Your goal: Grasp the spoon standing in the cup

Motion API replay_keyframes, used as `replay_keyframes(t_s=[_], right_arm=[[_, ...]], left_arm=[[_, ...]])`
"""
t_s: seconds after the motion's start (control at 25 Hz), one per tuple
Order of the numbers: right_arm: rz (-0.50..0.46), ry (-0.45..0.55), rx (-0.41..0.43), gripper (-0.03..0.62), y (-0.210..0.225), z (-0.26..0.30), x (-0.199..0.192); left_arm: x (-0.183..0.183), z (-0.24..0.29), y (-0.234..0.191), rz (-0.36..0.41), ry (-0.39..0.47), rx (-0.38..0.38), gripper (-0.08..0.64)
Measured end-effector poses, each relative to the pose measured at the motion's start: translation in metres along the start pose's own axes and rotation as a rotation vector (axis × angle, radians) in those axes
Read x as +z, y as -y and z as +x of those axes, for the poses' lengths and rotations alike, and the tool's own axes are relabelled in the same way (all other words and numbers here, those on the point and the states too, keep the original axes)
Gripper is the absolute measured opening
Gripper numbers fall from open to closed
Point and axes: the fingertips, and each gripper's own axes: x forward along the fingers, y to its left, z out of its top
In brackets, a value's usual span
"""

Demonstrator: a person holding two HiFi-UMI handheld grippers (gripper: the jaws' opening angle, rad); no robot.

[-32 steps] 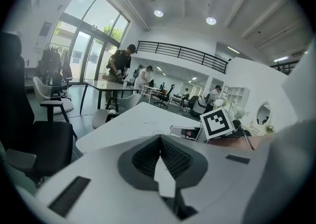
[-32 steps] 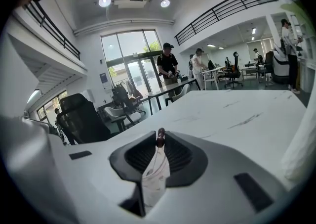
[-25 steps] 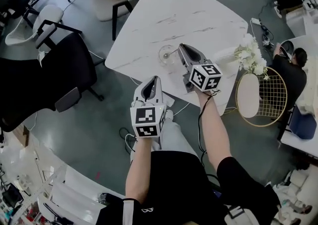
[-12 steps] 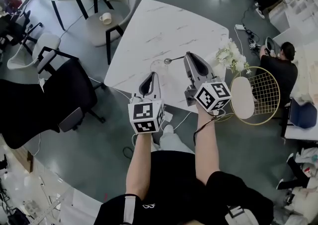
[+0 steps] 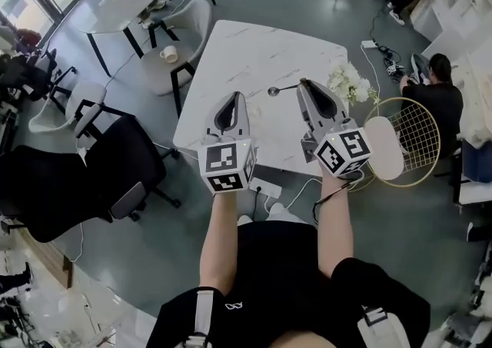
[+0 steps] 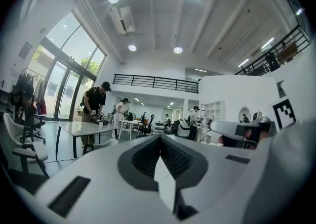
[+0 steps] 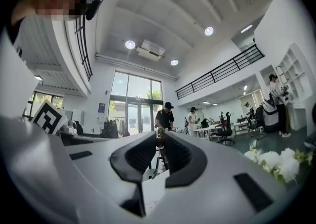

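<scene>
- The right tongs [image 5: 303, 85] pinch the spoon [image 5: 277, 91] by its handle, over the white marble bench [image 5: 254, 51].
- The left tongs [image 5: 232, 99] are pressed together, empty.
- White flowers [image 5: 347, 81] sit at the bench's edge.
- Black office chairs [image 5: 115, 158] stand on a grey floor [image 5: 323, 1].

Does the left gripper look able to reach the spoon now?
Probably yes: the spoon juts from the right gripper toward the left gripper, nothing between them; the left jaws, shut, must open first.
</scene>
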Motion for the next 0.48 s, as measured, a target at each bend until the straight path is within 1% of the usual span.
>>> replay_keyframes(t_s=[0.24, 0.48], right_arm=[[-0.013, -0.012, 0.012, 0.054, -0.006, 0.002, 0.0], [-0.022, -0.02, 0.024, 0.054, -0.011, 0.008, -0.004]], left_arm=[[0.006, -0.004, -0.003, 0.005, 0.01, 0.018, 0.015], [-0.001, -0.003, -0.01, -0.016, 0.001, 0.024, 0.015]])
